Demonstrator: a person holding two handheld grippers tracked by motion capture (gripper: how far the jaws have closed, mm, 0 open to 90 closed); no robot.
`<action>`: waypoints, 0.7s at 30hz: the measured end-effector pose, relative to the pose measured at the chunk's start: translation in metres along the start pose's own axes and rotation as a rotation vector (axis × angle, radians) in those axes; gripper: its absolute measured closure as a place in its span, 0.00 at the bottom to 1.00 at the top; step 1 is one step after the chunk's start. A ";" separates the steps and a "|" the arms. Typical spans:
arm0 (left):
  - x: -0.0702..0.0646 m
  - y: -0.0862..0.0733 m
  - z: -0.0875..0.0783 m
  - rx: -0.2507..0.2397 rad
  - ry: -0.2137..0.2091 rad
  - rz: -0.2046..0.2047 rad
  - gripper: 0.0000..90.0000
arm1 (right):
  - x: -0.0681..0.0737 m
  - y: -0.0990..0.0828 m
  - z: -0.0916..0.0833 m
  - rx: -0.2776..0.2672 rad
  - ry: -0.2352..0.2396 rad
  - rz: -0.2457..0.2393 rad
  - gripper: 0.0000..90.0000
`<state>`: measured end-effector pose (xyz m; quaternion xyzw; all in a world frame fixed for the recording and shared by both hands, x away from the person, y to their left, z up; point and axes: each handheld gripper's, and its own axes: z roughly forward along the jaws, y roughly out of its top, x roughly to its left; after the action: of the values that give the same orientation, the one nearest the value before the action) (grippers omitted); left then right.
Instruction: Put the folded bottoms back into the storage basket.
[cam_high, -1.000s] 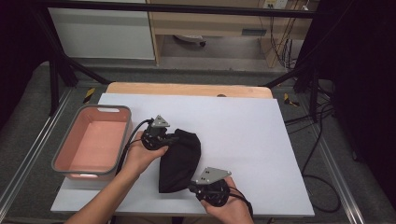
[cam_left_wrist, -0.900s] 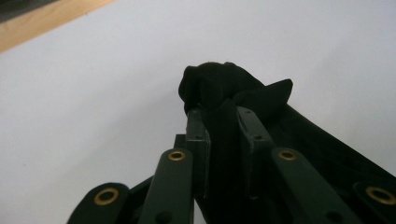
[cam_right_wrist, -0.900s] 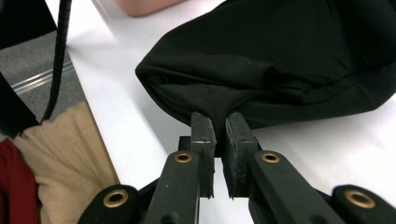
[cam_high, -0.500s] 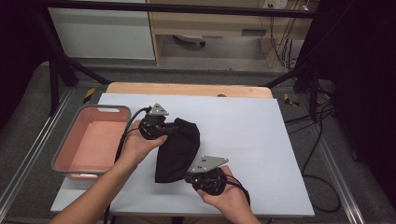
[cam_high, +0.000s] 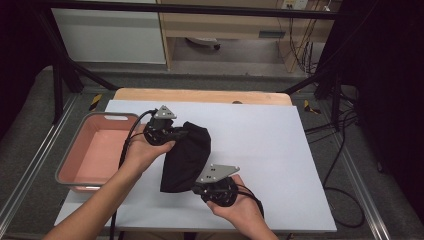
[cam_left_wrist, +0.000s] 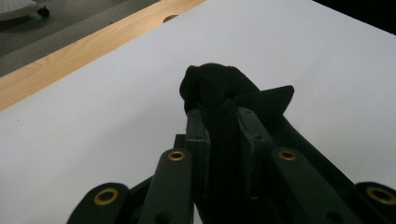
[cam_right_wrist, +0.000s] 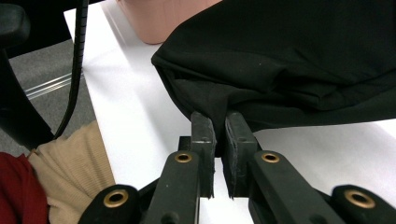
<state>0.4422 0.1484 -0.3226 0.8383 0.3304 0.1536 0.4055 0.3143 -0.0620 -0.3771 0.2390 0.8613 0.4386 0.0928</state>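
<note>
**Two grippers clamped on one black cloth**

One lower edge of the black cloth is pinched by the right gripper. Its bunched upper end is clamped by the left gripper, seemingly lifted slightly above the white table. A pink tub sits beyond, left.

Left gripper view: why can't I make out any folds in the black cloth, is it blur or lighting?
Lighting mostly: in the left gripper view the black cloth reads as a flat dark mass between equally dark fingers, edges sharp against the bright white table; the right gripper view shows creases in softer light; the high view is slightly soft, with dark surroundings.
</note>
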 end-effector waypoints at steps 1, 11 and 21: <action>0.000 0.001 -0.001 -0.002 0.000 0.000 0.86 | 0.000 0.002 0.001 -0.002 0.003 -0.002 0.94; 0.004 0.005 -0.010 -0.011 0.011 0.005 0.86 | -0.001 0.008 0.003 -0.011 0.014 -0.004 0.94; 0.009 0.006 -0.019 -0.023 0.020 -0.004 0.86 | 0.000 0.015 0.008 -0.012 0.024 -0.012 0.94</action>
<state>0.4414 0.1625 -0.3062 0.8314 0.3344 0.1648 0.4121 0.3221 -0.0484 -0.3698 0.2280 0.8610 0.4463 0.0864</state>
